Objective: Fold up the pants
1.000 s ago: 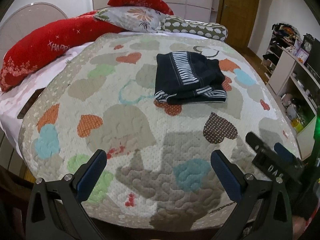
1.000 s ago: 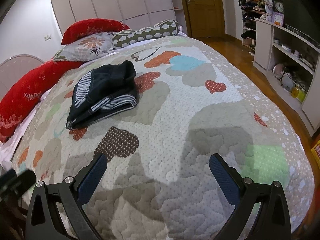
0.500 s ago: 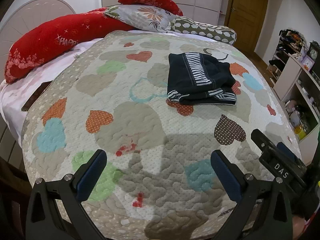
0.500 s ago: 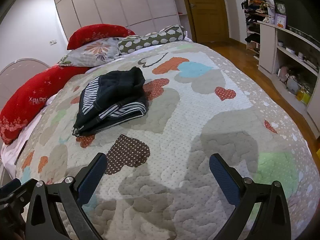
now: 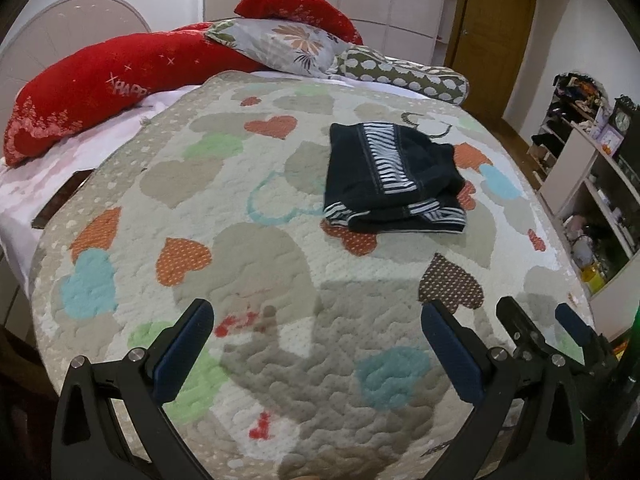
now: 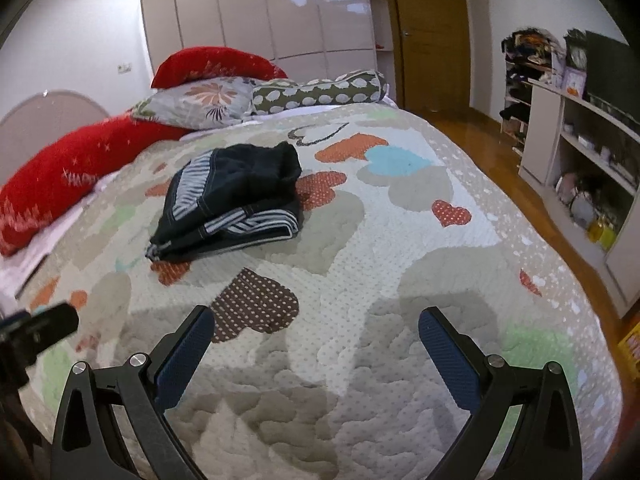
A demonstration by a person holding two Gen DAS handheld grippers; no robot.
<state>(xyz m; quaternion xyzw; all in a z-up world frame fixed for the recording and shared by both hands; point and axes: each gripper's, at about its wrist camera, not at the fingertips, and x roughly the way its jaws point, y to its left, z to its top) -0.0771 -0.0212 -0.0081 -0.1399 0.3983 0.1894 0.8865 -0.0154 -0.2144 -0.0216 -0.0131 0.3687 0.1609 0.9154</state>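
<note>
The dark pants with the zebra-striped side band lie folded into a compact, layered bundle on the heart-patterned quilt, well short of the pillows and toward the door side of the bed. Neither tool touches them. The left gripper hangs over the near end of the quilt with its blue-padded fingers spread wide and nothing between them; the right gripper is the same, fingers wide apart and empty, its tips also visible at the right edge of the left wrist view.

Compared with a second ago, both views have pulled back and risen a little: more of the quilt's near edge now lies between the fingers and the pants, and in the right view the wardrobe and the door take up more of the picture. The bundle itself has kept its shape and its place beside the orange dotted heart (no fold has opened or slipped). The finger spread matches the earlier frames in both views.

Judging from this, the folding looks finished and the hands are retreating from the bed instead of lining up another grasp. The top layer does bulge slightly at the end nearest the green spotted bolster, so a final pat could tidy it, but nothing appears to need it.
</note>
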